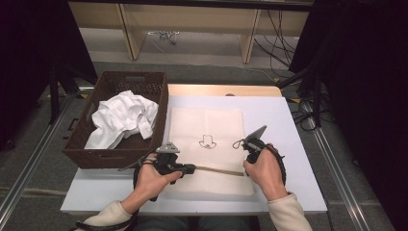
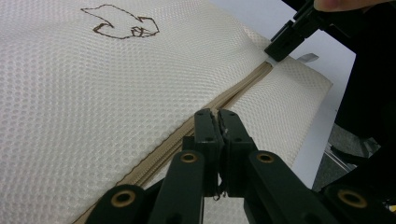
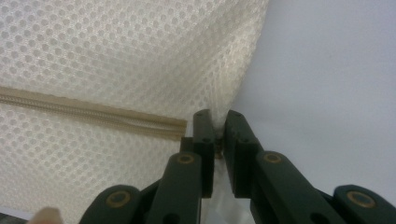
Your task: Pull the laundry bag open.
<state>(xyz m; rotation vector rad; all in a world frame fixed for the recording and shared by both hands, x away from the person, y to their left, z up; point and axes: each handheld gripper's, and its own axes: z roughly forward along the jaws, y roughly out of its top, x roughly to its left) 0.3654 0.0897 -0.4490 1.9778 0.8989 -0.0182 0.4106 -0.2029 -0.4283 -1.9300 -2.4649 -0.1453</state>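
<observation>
Both grippers, left [image 1: 188, 168] and right [image 1: 244, 146], had fingers clamped on the soft, light mesh bag [image 1: 207, 126], beside its zipper [image 1: 219, 170].

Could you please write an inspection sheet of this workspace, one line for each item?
Surface: white table top, flat, bare at its edges.
Job's things: cream mesh laundry bag lying flat, brown zipper closed across its near part.
Clutter: brown wicker basket at the table's left, white garment crumpled inside.
Grippers: left tool shut on the zipper; right tool shut on the bag's edge fabric by the zipper's end.
Cables: loose cables on the floor behind the table.
Surroundings: wooden frame, dark curtains.
</observation>
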